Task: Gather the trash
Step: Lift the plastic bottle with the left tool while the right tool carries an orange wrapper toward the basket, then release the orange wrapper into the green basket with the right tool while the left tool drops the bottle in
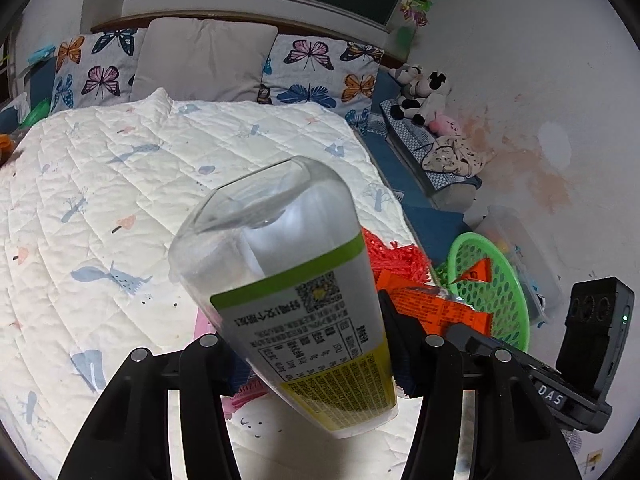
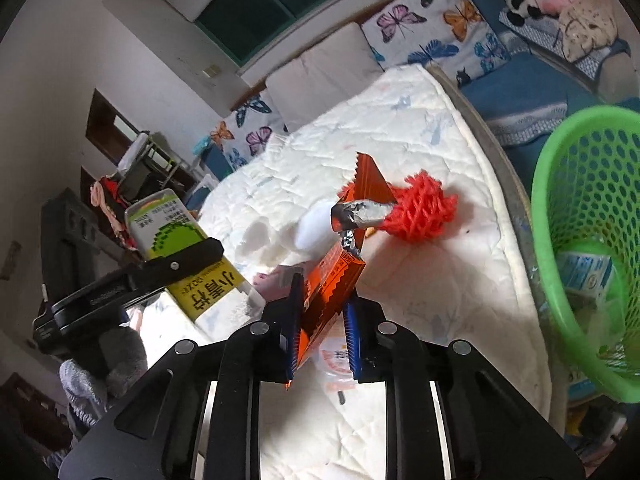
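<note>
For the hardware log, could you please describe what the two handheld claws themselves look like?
Both claws are matte black plastic, with angular linkage arms carrying round silver pivot pins. The right claw has blue ribbed pads lining its fingers. From the left wrist view, the right unit's body bears white letters "DAS" and a small green light. The left claw shows the same black arms and silver pins.

Close wrist views, sharing bed [image 1: 100, 184] and basket [image 2: 560, 216]

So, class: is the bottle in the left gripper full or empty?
Empty, it seems: the bottle, clamped in the left gripper, is clear above its label, the quilt visible through it, no liquid line.
</note>
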